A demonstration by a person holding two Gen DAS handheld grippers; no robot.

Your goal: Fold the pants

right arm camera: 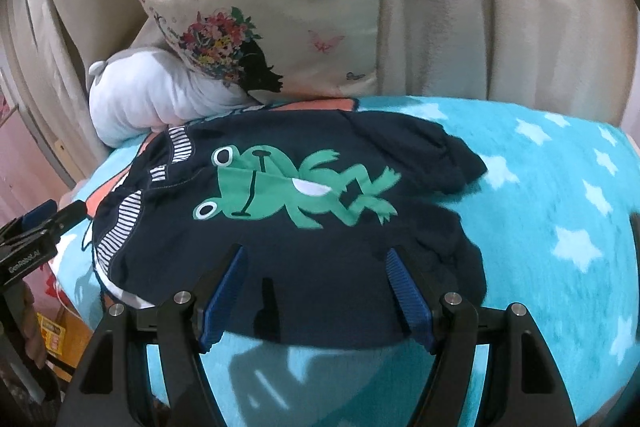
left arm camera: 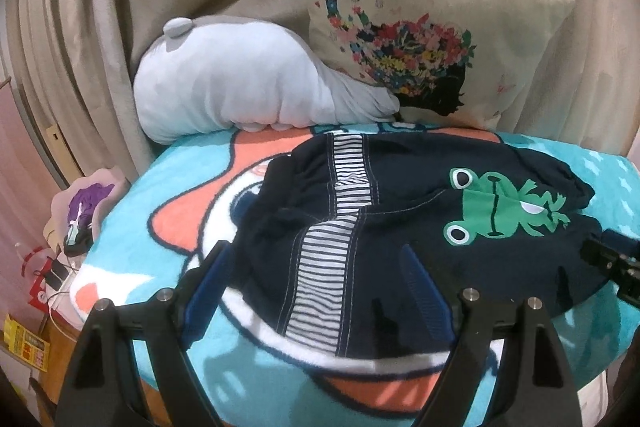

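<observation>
Beige curtain [left arm camera: 120, 7] behind, a bed-like surface under a turquoise blanket [right arm camera: 540, 187] printed with white stars and an orange-and-white cartoon figure.

One pair of pants [left arm camera: 400, 227] — dark navy, small, spread across the middle of the blanket, rumpled rather than flat. White topstitching along the seams; a navy-and-white striped panel [left arm camera: 320, 255] running down one side; a green frog print [right arm camera: 288, 187] with two round white eyes and splayed legs on the fabric. Near edge of the cloth just ahead of both sets of fingers; right-hand leg ends bunched and slightly lifted in the right wrist view.

Two grippers. Left gripper [left arm camera: 316, 291] spread wide, blue ribbed pads on each side, hovering over the striped near-left part of the pants, nothing pinched. Right gripper [right arm camera: 320, 291] likewise spread, poised over the near hem below the frog, holding nothing. Each visible at the edge of the other's view; white lettering on the left tool's body, seemingly "GenRoboLAI", blurred.

Two cushions at the far side: one pale grey-white plush [left arm camera: 240, 95] with a small grey nub, to the left, and one cream pillow [left arm camera: 420, 19] printed with butterflies and a flower-haired black silhouette — leaning against the plush.

Far left, off the bed: clutter of boxes [left arm camera: 28, 347] with yellow and red packaging, writing unreadable.
</observation>
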